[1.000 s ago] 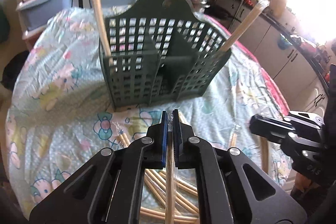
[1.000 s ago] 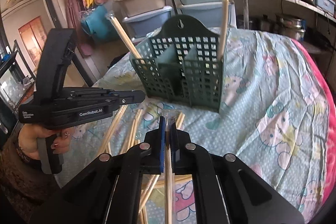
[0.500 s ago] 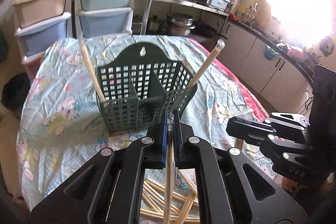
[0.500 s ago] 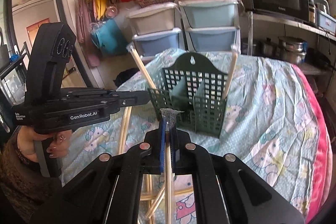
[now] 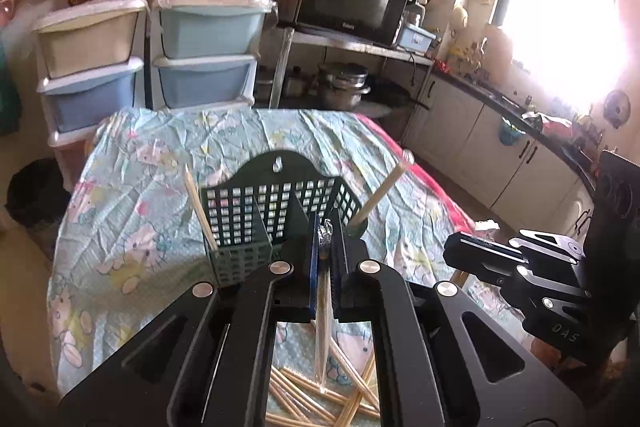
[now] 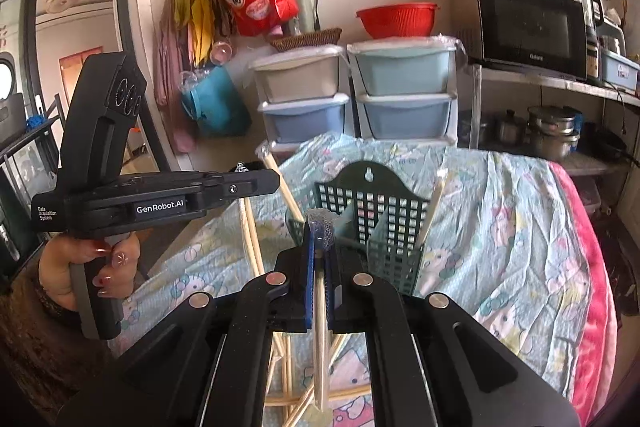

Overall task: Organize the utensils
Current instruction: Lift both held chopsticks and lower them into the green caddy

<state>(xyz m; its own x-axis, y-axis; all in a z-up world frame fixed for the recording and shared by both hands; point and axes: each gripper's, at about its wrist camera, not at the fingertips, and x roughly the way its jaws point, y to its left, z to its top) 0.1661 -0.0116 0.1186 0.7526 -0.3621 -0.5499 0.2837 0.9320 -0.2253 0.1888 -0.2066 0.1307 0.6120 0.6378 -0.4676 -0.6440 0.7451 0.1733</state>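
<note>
Above the flowered tablecloth (image 5: 132,227) I had both tools raised, each one clamped on a wrapped pair of chopsticks. My left gripper (image 5: 323,247) pinched its pair (image 5: 322,327) near the top end, so the long axis ran almost straight down from the jaws, the plastic wrap crinkled just above the blue pads (image 5: 313,259). My right gripper (image 6: 319,259) held its own pair (image 6: 320,339) the same way, hanging lengthwise below the closed jaws. The green basket (image 5: 280,203) stood ahead of and below both tools, its three open compartments facing up, one pair already leaning in each outer compartment. From the left wrist view the basket sat directly in front of the jaws; the right tool was off to that side, so I judged my left hand nearer. Loose pairs (image 5: 312,399) lay on the cloth below. I reckoned the sticks needed carrying forward over a compartment, kept upright.
</note>
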